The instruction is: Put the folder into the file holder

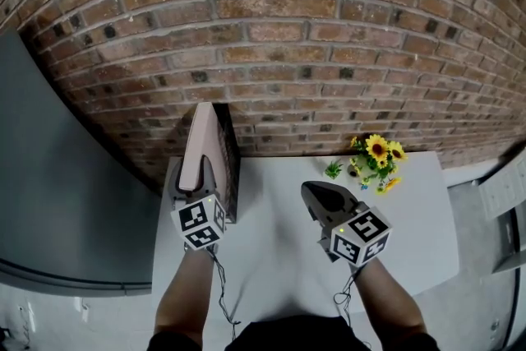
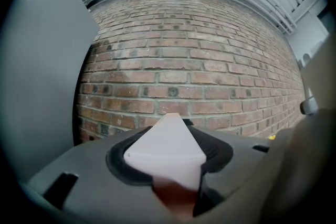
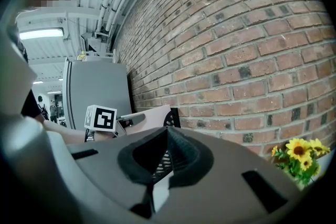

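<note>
A pale pink folder [image 1: 204,145] stands upright on edge at the table's back left, against the black mesh file holder [image 1: 232,168] on its right. My left gripper [image 1: 192,183] is shut on the folder's near edge. In the left gripper view a corner of the folder [image 2: 168,144] sticks up between the jaws. My right gripper [image 1: 318,193] hovers over the middle of the white table [image 1: 275,259], shut with nothing in it. From the right gripper view [image 3: 167,139] I see the folder [image 3: 149,115], the file holder [image 3: 171,117] and the left gripper's marker cube [image 3: 101,118].
A brick wall [image 1: 312,53] runs right behind the table. Yellow flowers [image 1: 380,156] stand at the table's back right corner, with a small green sprig [image 1: 332,170] beside them. A tall grey panel [image 1: 57,177] borders the table on the left.
</note>
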`<action>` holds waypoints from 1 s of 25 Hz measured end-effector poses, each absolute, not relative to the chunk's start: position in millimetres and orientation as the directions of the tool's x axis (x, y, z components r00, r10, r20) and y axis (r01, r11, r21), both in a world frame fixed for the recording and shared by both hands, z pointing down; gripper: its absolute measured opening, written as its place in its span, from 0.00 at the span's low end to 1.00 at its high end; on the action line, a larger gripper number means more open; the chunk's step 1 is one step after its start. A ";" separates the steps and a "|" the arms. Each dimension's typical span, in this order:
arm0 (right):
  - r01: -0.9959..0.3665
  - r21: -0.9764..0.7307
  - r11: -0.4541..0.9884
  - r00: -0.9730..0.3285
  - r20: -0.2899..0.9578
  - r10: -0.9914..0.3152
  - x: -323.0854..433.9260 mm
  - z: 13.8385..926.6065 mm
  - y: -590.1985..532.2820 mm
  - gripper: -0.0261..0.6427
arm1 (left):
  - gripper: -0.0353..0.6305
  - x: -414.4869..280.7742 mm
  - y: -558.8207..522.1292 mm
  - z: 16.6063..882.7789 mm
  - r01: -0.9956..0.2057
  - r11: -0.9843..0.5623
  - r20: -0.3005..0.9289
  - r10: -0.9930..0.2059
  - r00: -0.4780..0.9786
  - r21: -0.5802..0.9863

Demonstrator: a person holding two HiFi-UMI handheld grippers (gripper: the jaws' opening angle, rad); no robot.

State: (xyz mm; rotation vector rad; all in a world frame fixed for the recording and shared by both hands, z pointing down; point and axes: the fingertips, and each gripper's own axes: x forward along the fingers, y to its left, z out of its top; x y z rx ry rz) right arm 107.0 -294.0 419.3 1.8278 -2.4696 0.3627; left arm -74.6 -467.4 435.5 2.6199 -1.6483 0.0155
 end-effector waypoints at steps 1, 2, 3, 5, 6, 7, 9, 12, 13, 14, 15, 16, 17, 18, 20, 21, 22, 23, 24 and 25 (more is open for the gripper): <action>-0.948 -0.160 0.276 -0.302 0.175 -0.937 106.4 419.2 -293.9 0.04 | 0.34 -74.2 -467.1 435.6 -0.899 -0.436 0.036 -0.899 0.437 0.029; -0.947 -0.162 0.278 -0.304 0.173 -0.937 105.8 418.9 -294.0 0.04 | 0.34 -73.3 -466.6 435.5 -0.896 -0.444 0.040 -0.895 0.445 0.020; -0.946 -0.163 0.280 -0.307 0.169 -0.937 105.1 418.1 -294.1 0.04 | 0.35 -72.3 -465.9 435.3 -0.891 -0.454 0.044 -0.890 0.454 0.011; -0.944 -0.162 0.287 -0.312 0.158 -0.937 103.5 416.1 -294.0 0.04 | 0.37 -71.7 -464.1 433.8 -0.883 -0.470 0.046 -0.882 0.469 -0.003; -0.943 -0.161 0.291 -0.315 0.153 -0.937 102.6 415.2 -293.9 0.04 | 0.38 -72.4 -462.8 432.4 -0.880 -0.474 0.043 -0.880 0.474 -0.005; -0.942 -0.159 0.295 -0.319 0.148 -0.936 101.8 414.5 -293.8 0.04 | 0.39 -73.5 -461.4 430.7 -0.879 -0.476 0.040 -0.879 0.476 -0.005; -0.939 -0.157 0.305 -0.327 0.140 -0.935 99.7 413.0 -293.6 0.04 | 0.40 -76.1 -457.2 426.7 -0.879 -0.477 0.035 -0.879 0.476 -0.004; -0.936 -0.149 0.319 -0.339 0.139 -0.930 97.0 412.1 -291.4 0.04 | 0.40 -78.5 -444.8 418.8 -0.877 -0.480 0.022 -0.877 0.480 -0.008; -0.934 -0.146 0.325 -0.345 0.139 -0.928 96.1 411.6 -290.5 0.04 | 0.40 -79.4 -439.4 415.4 -0.877 -0.481 0.016 -0.877 0.480 -0.011; -0.932 -0.145 0.333 -0.353 0.137 -0.926 94.9 410.7 -289.9 0.04 | 0.40 -81.0 -433.8 411.9 -0.877 -0.480 0.012 -0.877 0.480 -0.015; -0.928 -0.143 0.344 -0.362 0.133 -0.923 93.5 409.4 -289.5 0.04 | 0.40 -83.4 -428.2 408.3 -0.879 -0.477 0.009 -0.879 0.477 -0.020; -0.924 -0.143 0.355 -0.373 0.127 -0.919 91.8 407.9 -288.9 0.04 | 0.40 -86.1 -422.4 404.6 -0.881 -0.472 0.006 -0.882 0.472 -0.025; -0.919 -0.145 0.367 -0.385 0.121 -0.915 90.2 406.2 -287.9 0.04 | 0.40 -88.9 -416.0 400.8 -0.885 -0.466 0.002 -0.885 0.466 -0.029; -0.913 -0.147 0.381 -0.398 0.115 -0.910 88.5 404.5 -286.2 0.04 | 0.40 -91.5 -408.9 397.1 -0.888 -0.459 -0.001 -0.888 0.459 -0.032; -0.899 -0.151 0.412 -0.429 0.104 -0.897 85.2 400.5 -280.9 0.04 | 0.40 -96.2 -392.2 389.8 -0.896 -0.443 -0.008 -0.896 0.444 -0.036; -0.891 -0.151 0.427 -0.444 0.098 -0.891 84.1 398.0 -277.1 0.04 | 0.40 -97.6 -382.5 386.3 -0.899 -0.436 -0.011 -0.899 0.437 -0.038; -0.884 -0.151 0.442 -0.458 0.093 -0.884 83.7 395.0 -272.8 0.04 | 0.40 -98.3 -372.2 382.9 -0.902 -0.430 -0.013 -0.902 0.431 -0.038; -0.877 -0.151 0.456 -0.471 0.086 -0.878 83.8 391.8 -268.1 0.04 | 0.40 -98.2 -361.3 380.0 -0.905 -0.424 -0.013 -0.905 0.425 -0.037; -0.870 -0.151 0.469 -0.484 0.078 -0.872 83.9 388.5 -263.3 0.04 | 0.40 -97.5 -350.1 377.7 -0.907 -0.420 -0.013 -0.907 0.421 -0.037; -0.862 -0.150 0.484 -0.497 0.070 -0.865 84.0 385.2 -258.3 0.04 | 0.40 -95.9 -338.6 375.9 -0.908 -0.417 -0.013 -0.908 0.418 -0.036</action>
